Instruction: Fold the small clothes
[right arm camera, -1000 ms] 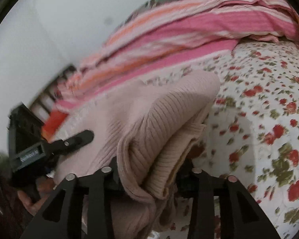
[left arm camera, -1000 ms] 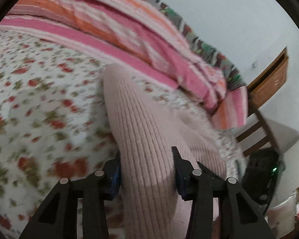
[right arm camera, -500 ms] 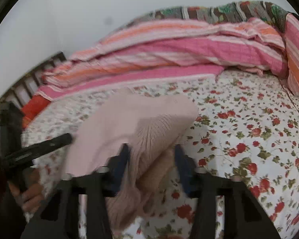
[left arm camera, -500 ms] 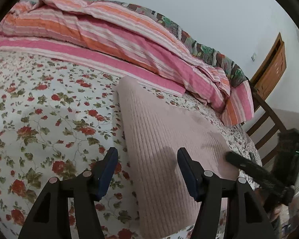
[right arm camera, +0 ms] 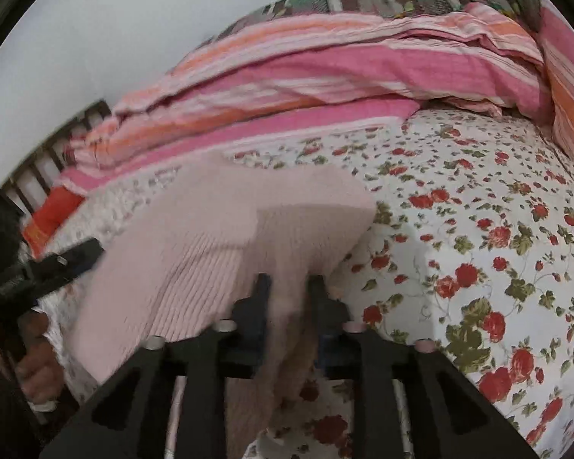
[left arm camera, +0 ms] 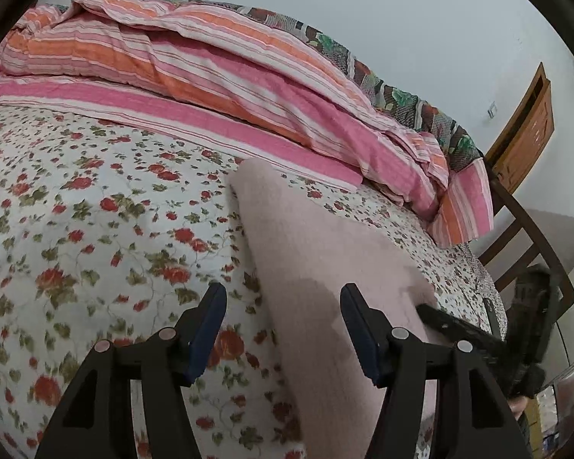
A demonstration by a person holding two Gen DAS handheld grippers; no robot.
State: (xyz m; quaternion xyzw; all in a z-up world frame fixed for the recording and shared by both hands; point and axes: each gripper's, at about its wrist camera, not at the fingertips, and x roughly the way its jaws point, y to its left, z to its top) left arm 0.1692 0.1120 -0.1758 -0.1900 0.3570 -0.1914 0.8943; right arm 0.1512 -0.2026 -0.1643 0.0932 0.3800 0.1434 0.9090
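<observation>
A pink ribbed sweater (left arm camera: 306, 237) lies folded lengthwise on the floral bedsheet (left arm camera: 95, 229). My left gripper (left arm camera: 283, 294) hovers open just above its near end, with the blue pads clear of the cloth. In the right wrist view the sweater (right arm camera: 218, 222) spreads out to the left. My right gripper (right arm camera: 289, 281) has a bunched fold of the sweater between its narrow jaws, which are opening. The right gripper's finger (left arm camera: 459, 325) shows in the left wrist view. The left gripper's finger (right arm camera: 72, 256) and a hand (right arm camera: 34, 375) show at the left edge of the right wrist view.
A pink and orange striped quilt (left arm camera: 248, 76) is heaped along the far side of the bed, against the white wall. A dark wooden frame (left arm camera: 524, 237) and a brown door (left arm camera: 524, 130) stand past the right end. Floral bedsheet (right arm camera: 478, 229) stretches right of the sweater.
My left gripper has let go of the sweater and drawn back with its jaws wide. The sweater has dropped flat onto the bed. My right gripper's jaws have narrowed on a fold.
</observation>
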